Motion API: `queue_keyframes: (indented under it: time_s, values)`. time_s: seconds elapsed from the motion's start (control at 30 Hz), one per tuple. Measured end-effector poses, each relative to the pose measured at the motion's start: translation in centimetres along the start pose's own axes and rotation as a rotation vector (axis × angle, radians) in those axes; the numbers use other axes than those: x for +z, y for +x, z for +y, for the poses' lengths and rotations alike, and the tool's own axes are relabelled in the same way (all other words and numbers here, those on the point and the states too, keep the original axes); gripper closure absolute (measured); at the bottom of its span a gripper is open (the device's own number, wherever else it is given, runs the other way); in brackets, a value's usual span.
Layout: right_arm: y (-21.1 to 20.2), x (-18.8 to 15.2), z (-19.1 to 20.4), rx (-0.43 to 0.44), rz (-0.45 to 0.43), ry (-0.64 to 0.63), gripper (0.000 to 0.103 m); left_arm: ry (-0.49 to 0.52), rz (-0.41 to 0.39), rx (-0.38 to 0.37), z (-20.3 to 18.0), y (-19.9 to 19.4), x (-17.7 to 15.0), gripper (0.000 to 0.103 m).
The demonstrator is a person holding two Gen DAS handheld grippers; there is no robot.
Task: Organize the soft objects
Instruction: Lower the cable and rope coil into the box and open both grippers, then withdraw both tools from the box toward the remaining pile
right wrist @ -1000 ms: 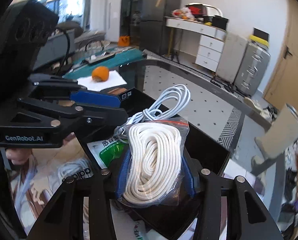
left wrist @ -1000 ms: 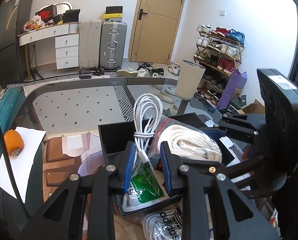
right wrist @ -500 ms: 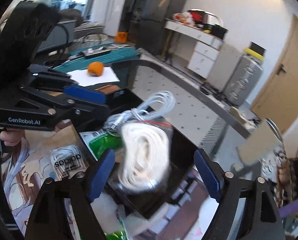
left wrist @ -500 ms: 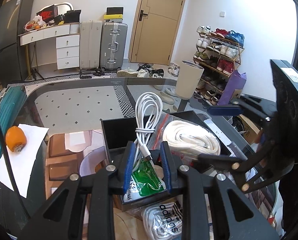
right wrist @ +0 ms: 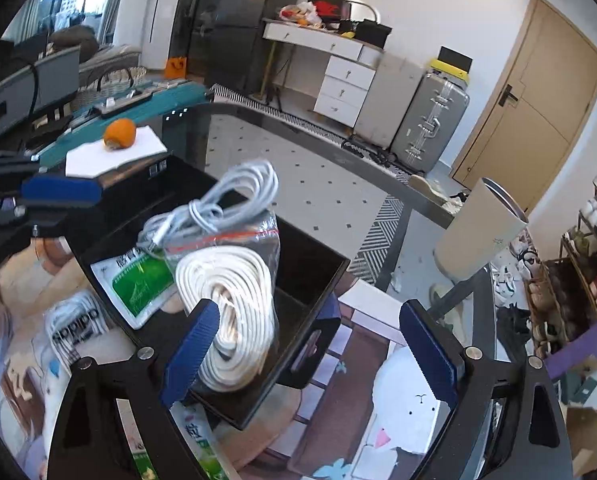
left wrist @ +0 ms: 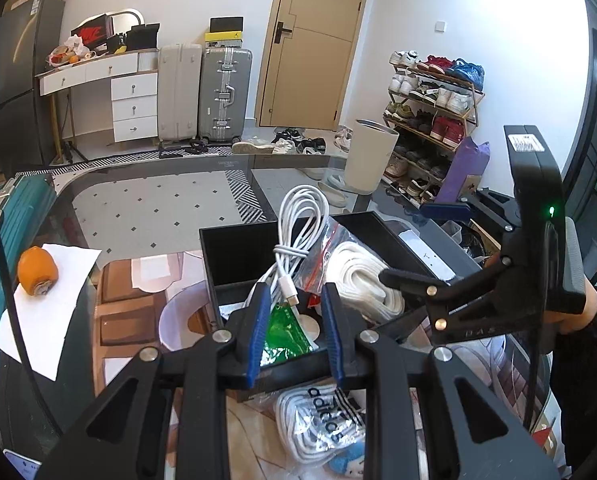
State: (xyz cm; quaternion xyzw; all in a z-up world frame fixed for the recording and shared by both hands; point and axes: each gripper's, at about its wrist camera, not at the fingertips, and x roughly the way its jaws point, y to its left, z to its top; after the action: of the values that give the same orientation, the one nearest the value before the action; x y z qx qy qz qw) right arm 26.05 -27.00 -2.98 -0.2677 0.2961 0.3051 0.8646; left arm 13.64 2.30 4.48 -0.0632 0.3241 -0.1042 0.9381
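The left gripper [left wrist: 291, 334] is clenched on the coiled white charging cable [left wrist: 298, 232], holding it above the open black rectangular box [left wrist: 234, 252] on the glass desk [left wrist: 138, 208]. The right gripper [right wrist: 310, 356] has just been opening and now stands released, its blue pads clear of the clear zip bag of coiled white rope [right wrist: 234, 304], which lies inside the box (tilted against the cable). A green-and-white sachet [right wrist: 138, 284] lies beside it in the box. A white bundle printed with black lettering [left wrist: 322, 420] lies on the desk just outside the box's near wall.
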Motion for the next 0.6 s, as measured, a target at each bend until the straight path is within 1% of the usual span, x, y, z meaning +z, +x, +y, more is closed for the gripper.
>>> queue_keyframes:
  time_s: [0.03,0.13,0.17,0.27,0.3,0.37,0.43,0.47,0.5,0.6]
  values:
    - [-0.3,0.0,0.1,0.006,-0.013,0.011,0.010,0.002,0.000,0.002,0.0,-0.1,-0.1,0.079]
    - [-1.4,-0.4,0.1,0.016,-0.033,0.058,0.006,0.016,0.002,0.022,-0.2,-0.5,-0.5,0.077]
    - [-2.1,-0.8,0.0,0.019,-0.045,0.084,0.004,0.020,0.000,0.028,-0.2,-0.6,-0.7,0.075]
    - [-3.8,-1.8,-0.3,0.046,-0.078,0.171,0.001,0.020,0.005,0.041,-0.5,-0.9,-1.3,0.055]
    - [-4.3,-2.3,-0.3,0.052,-0.088,0.196,0.001,0.022,0.001,0.046,-0.5,-1.1,-1.5,0.051]
    - [-5.5,-3.3,-0.4,0.080,-0.106,0.250,0.001,0.027,-0.008,0.053,-0.7,-1.6,-1.9,0.049]
    - [-6.4,-4.2,-0.4,0.095,-0.122,0.292,0.001,0.035,-0.010,0.063,-0.9,-2.0,-2.4,0.044]
    - [-6.9,-4.8,-0.3,0.102,-0.129,0.311,0.001,0.040,-0.010,0.071,-1.1,-2.1,-2.6,0.038]
    - [-7.3,-5.2,-0.2,0.108,-0.130,0.326,0.001,0.042,-0.011,0.076,-1.1,-2.3,-2.9,0.029]
    - [-8.1,-6.4,0.4,0.115,-0.129,0.342,0.001,0.030,-0.030,0.077,-1.1,-3.2,-3.7,0.014]
